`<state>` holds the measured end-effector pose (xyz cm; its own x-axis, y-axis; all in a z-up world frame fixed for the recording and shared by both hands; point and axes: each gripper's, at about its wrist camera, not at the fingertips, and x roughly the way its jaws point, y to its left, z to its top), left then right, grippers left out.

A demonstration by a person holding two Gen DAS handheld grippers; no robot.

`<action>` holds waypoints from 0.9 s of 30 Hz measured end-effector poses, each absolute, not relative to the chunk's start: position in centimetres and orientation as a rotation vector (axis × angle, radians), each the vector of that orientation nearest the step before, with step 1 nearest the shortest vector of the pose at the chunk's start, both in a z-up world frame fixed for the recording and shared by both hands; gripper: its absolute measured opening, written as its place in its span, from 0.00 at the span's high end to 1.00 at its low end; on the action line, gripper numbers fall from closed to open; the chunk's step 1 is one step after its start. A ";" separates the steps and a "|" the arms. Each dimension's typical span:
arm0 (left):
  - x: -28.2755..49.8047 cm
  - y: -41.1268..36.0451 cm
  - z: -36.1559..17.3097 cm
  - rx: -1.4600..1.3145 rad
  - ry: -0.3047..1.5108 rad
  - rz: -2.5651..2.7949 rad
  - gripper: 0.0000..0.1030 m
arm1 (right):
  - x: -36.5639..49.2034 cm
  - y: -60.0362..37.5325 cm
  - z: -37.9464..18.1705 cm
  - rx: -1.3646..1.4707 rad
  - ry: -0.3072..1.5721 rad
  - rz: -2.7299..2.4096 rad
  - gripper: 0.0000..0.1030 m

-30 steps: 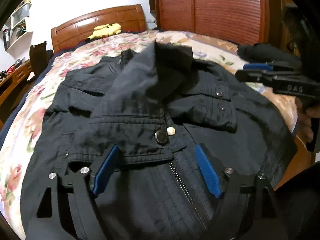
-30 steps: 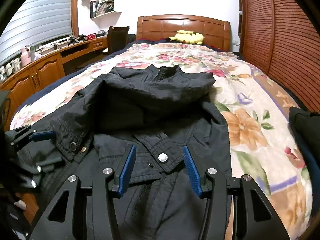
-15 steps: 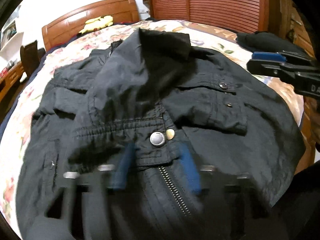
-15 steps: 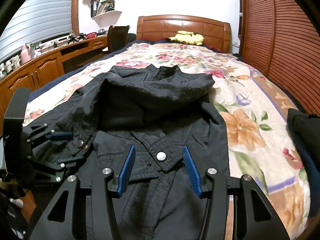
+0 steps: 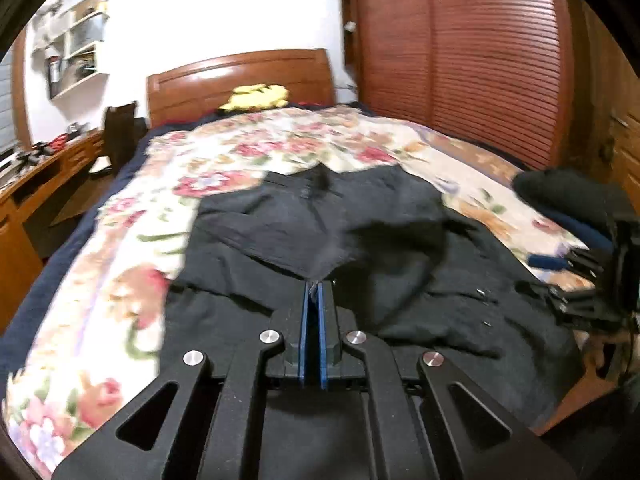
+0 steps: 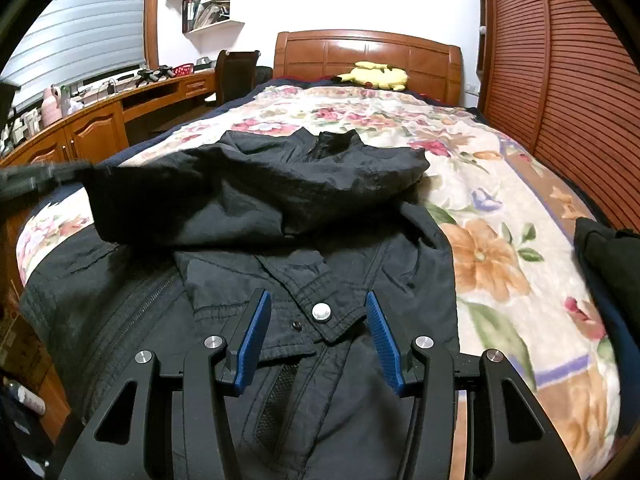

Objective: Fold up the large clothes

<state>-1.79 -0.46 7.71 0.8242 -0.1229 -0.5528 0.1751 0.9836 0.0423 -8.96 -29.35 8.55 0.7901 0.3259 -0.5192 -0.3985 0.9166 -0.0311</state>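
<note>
Floral bedding on the bed [image 6: 500, 208] carries the black jacket [image 6: 248, 200], spread from the near edge toward the headboard. Its hem sits pinched at the tips of the left tongs [image 5: 315, 292], clamped tight on a thin fold, while the right tongs [image 6: 318, 336] hang half open just over the snap tab, gripping nothing. Judging from so small a bite, the slippery cloth could slide out as the fold is carried over, or the free side could drag and bunch crookedly.

jacket [image 6: 304, 208]: matt black cloth, creased; shiny metal snaps
bedspread [image 6: 500, 208]: soft floral cloth
headboard [image 6: 368, 54]: glossy varnished wood
wardrobe doors [image 6: 560, 60]: slatted wood
</note>
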 end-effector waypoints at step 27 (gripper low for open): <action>-1.7 8.0 4.1 0.065 0.656 0.007 0.93 | -8.4 -29.5 8.2 -0.169 0.546 0.408 0.50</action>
<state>-1.71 7.98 4.10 0.7925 0.0266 -0.6093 0.0144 0.9980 0.0623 -8.35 -29.49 8.18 0.7774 0.3308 -0.5350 -0.4194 0.9065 -0.0488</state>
